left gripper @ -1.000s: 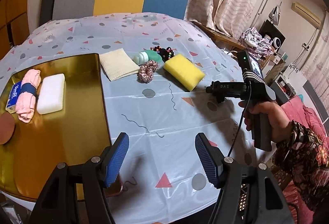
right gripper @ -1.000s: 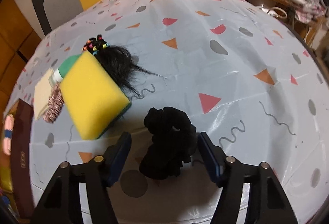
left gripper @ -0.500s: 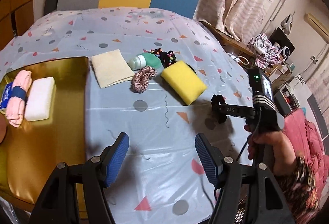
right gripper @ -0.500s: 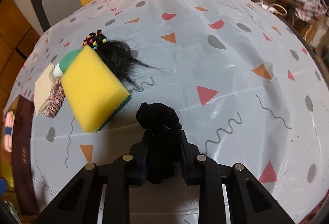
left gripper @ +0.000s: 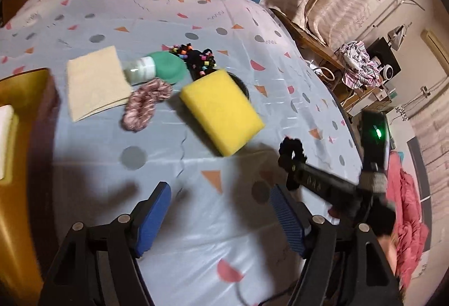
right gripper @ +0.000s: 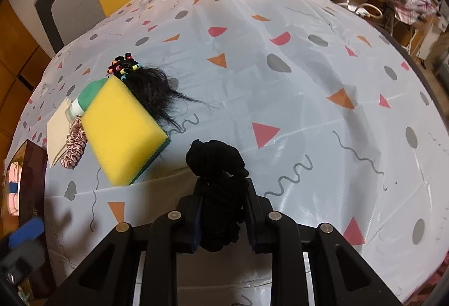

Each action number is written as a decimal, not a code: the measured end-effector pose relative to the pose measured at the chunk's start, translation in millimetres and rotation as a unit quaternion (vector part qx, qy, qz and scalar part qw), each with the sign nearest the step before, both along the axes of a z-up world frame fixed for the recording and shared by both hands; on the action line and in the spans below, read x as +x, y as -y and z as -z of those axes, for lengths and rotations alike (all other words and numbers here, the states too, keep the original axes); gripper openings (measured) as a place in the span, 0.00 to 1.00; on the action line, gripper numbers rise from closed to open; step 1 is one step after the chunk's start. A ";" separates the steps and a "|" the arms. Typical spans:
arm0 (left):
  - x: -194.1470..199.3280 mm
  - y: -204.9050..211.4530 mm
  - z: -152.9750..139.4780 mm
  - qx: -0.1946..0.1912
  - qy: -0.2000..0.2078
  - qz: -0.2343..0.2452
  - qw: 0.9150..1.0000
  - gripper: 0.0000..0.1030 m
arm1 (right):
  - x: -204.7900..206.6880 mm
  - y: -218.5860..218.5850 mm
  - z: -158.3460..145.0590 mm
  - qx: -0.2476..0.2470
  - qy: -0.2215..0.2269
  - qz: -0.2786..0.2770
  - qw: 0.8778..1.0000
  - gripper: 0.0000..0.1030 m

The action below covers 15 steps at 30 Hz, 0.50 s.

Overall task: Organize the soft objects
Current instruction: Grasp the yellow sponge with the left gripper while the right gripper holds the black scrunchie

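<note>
Right gripper (right gripper: pixel 223 210) clamped on black scrunchie (right gripper: pixel 217 163), held above near part of the tablecloth (right gripper: pixel 308 98), just right of yellow sponge (right gripper: pixel 123 126). Left gripper (left gripper: pixel 221 213) jaws apart, empty, above cloth. Pink scrunchie (left gripper: pixel 146 99) touches folded towel (left gripper: pixel 95 84).

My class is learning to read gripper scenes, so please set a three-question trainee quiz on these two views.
1. True or false: the right hand-held gripper is shut on the black scrunchie.
2. What does the open left hand-held gripper hold?
3. Which lies between the cream cloth and the yellow sponge: A) pink scrunchie, B) tissue pack, C) white sponge?

Key: 1 true; 2 nothing; 3 A.
</note>
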<state>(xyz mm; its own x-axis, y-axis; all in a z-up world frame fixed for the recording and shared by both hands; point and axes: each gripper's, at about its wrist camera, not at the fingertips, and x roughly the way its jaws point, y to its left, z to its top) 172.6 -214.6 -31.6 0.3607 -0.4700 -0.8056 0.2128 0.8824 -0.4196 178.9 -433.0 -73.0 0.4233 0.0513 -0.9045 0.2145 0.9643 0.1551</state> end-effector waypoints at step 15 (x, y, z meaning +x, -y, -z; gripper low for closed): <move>92.6 48.4 34.1 -0.016 -0.094 -0.049 0.994 0.86 | -2.8 18.0 4.2 0.056 -0.012 0.034 0.998 0.24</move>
